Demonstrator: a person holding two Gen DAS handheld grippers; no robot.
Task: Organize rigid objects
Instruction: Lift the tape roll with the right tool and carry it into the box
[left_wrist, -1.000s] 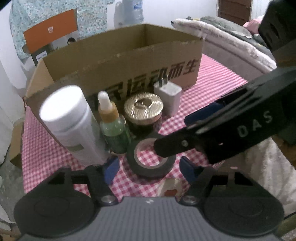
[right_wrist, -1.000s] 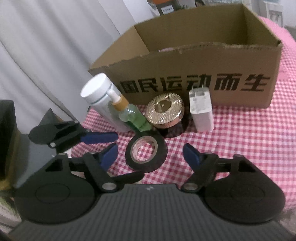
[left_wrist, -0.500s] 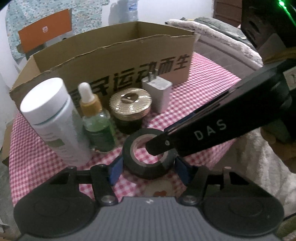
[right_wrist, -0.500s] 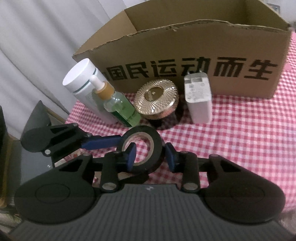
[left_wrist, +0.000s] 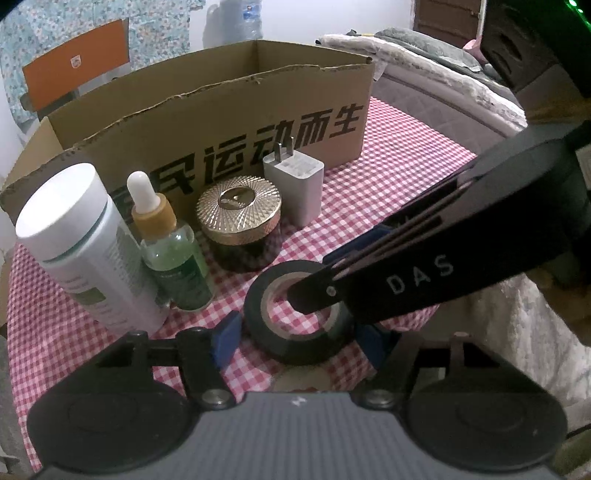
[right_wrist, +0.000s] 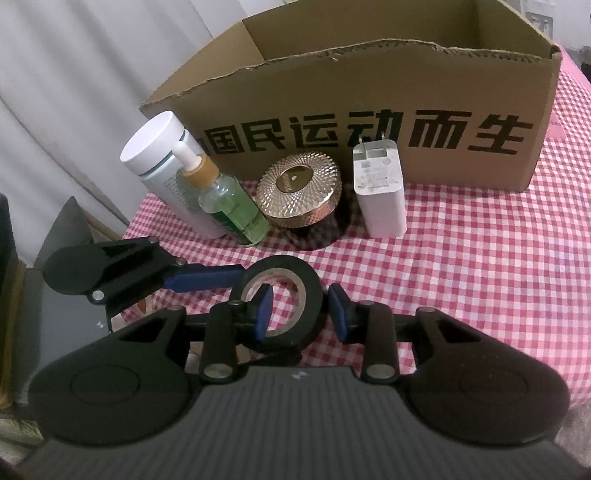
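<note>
A black tape roll (left_wrist: 295, 343) (right_wrist: 277, 264) lies flat on the red-checked cloth (right_wrist: 480, 277). My left gripper (left_wrist: 299, 332) straddles it, its jaws are opening, and its pads stand just off the roll's sides. One left finger (right_wrist: 207, 278) reaches the roll's left edge in the right wrist view. My right gripper (right_wrist: 301, 302) has its left pad inside the roll's hole and its right pad at the roll's outer right side. Cloth shows between the left pad and the roll's wall. The right gripper's finger (left_wrist: 369, 291) crosses over the roll.
Behind the roll stand a white bottle (left_wrist: 81, 243), a green dropper bottle (left_wrist: 173, 254), a gold-lidded jar (left_wrist: 238, 210) and a white charger (left_wrist: 295, 184). An open cardboard box (left_wrist: 221, 110) stands behind them. Bedding (left_wrist: 443, 74) lies right, a curtain (right_wrist: 55, 92) left.
My right gripper's jaws have narrowed from wide around the roll to one pad in its hole. The left jaws closed in a little, then widened. Neither hand has shifted much.
</note>
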